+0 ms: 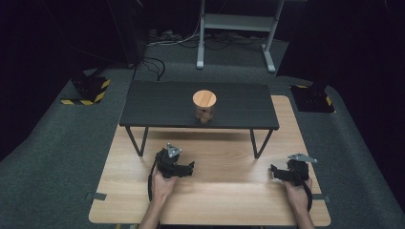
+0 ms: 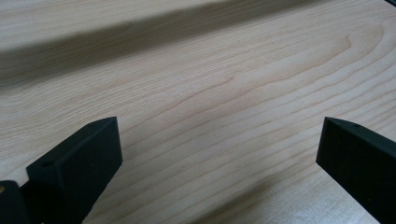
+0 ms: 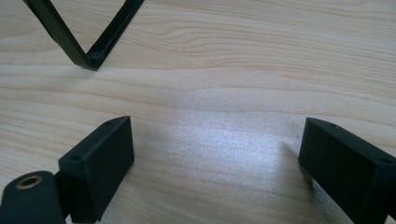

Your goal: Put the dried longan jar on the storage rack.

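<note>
A glass jar (image 1: 205,110) with a round wooden lid (image 1: 204,98) stands upright near the middle of a low black bench (image 1: 157,107), a little toward that bench's near edge; pale rounded pieces show through the glass below the lid, too small to tell what they are. The black bench rests on thin V-shaped metal legs on a light wooden worktop (image 1: 215,195), and the jar is well apart from both grippers. On the worktop's near half, the left gripper (image 1: 190,168) lies in the person's left hand (image 1: 162,183), low over the wood and in front of the bench's left leg (image 1: 138,140); its fingers (image 2: 79,161) are spread wide with bare wood grain between them and hold nothing. The right gripper (image 1: 272,171), in the right hand (image 1: 297,191), sits near the worktop's right side, just in front of the bench's right leg (image 1: 260,143); its fingers (image 3: 100,161) are likewise spread wide and empty, with bare wood and a bright patch of reflected light between them. In the right gripper view the foot of a black V-shaped leg (image 3: 88,58) stands on the wood beyond the fingers. A grey three-cornered plate tops each gripper. Grey carpet (image 1: 57,143) surrounds the worktop, with a white metal frame (image 1: 236,24) beyond the bench.
</note>
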Available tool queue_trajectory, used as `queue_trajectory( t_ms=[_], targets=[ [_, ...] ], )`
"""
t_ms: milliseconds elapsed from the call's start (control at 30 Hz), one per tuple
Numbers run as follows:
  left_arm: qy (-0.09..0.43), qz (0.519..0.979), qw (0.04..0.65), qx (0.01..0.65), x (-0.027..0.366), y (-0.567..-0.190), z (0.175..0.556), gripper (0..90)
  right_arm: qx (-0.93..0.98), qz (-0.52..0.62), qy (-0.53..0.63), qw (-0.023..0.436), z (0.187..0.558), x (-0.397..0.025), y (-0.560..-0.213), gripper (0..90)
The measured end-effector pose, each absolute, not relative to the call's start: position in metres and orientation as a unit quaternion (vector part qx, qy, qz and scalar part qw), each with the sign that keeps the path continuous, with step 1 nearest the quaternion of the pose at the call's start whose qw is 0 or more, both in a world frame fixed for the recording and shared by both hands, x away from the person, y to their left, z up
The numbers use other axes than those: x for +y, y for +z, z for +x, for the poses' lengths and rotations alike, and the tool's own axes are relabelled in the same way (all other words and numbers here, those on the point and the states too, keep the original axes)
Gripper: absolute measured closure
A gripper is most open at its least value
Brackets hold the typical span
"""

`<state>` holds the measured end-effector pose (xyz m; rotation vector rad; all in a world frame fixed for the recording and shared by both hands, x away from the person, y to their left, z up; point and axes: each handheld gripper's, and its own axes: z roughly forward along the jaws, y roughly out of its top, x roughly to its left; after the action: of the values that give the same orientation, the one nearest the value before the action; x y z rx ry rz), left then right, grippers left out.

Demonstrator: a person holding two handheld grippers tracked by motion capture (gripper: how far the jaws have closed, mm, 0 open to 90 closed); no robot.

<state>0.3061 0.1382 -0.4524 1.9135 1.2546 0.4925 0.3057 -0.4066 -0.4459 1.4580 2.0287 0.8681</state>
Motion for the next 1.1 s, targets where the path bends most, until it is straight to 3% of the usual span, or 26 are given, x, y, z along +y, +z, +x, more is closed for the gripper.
queue_trajectory(
  t_ms=[567, 1100],
  targets=[
    [0.194, 0.756, 0.375, 0.501, 0.134, -0.459, 0.310, 0.6, 0.744, 0.534, 0.318, 0.246, 0.306, -0.407, -0.446, 9.8],
    [0.163, 0.742, 0.390, 0.520, 0.147, -0.461, 0.315, 0.7, 0.743, 0.536, 0.317, 0.247, 0.305, -0.406, -0.446, 9.6]
  ],
)
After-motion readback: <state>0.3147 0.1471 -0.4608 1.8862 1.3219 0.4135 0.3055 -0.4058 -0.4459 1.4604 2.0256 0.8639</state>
